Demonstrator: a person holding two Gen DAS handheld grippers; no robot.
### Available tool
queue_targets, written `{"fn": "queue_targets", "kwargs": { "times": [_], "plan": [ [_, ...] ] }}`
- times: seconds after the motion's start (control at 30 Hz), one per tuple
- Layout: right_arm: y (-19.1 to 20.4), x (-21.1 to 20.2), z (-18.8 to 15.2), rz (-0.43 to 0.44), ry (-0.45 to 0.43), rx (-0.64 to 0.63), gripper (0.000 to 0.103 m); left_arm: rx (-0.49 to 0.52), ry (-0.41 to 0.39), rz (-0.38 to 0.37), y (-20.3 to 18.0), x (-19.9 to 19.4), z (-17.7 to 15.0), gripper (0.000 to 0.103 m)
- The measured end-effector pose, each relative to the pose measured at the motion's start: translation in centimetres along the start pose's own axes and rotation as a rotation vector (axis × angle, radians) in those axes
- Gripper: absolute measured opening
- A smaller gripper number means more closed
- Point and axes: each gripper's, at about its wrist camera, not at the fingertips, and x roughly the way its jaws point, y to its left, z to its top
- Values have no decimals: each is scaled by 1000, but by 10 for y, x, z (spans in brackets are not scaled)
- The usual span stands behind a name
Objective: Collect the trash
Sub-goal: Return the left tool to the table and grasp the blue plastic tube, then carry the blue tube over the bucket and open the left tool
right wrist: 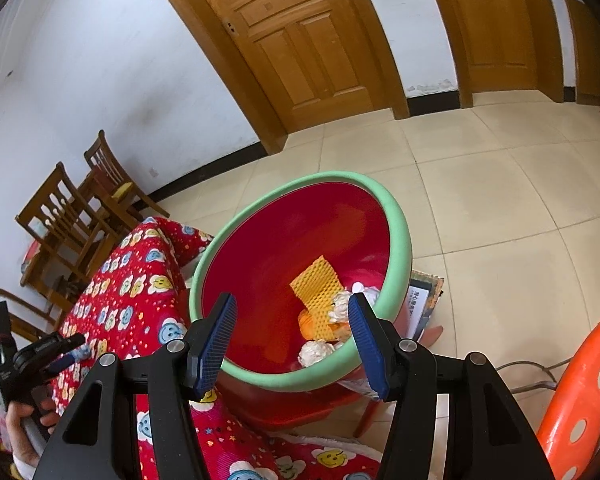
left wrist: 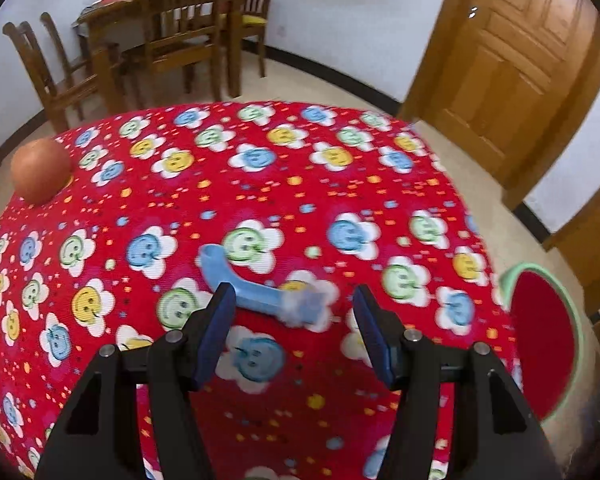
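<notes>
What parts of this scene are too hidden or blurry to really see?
- Blue spoon: left wrist view, handle end motion-blurred; fuzzy clump unidentifiable.
- Trash bin: left wrist view, cut off at the edge.
- Bin contents: right wrist view, partly behind the right gripper finger.
- Printed sheet: text too small.

Handheld tongs, pair, matt black plastic

Left tongs [left wrist: 296,304] and right tongs [right wrist: 292,312]: angular black frames with triangular cut-outs, round silver screws at the pivots, blue ribbed fingers [right wrist: 216,340]. Bare-skinned left hand [right wrist: 24,420] around a black grip.
</notes>
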Motion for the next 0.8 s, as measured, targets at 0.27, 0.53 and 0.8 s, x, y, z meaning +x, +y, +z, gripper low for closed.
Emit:
{"fn": "queue_targets", "kwargs": {
  "times": [0.27,0.53,0.8],
  "plan": [
    [-1,3,-1,-3,8,1,59,-27,21,-9,8,17,4,61],
    [-3,4,-1,-7,11,4,59,-71,-5,-35,10,17,14,61],
    [-2,6,-2,-1,17,0,59,-90,12,-38,9,26,20,39]
  ]
}}
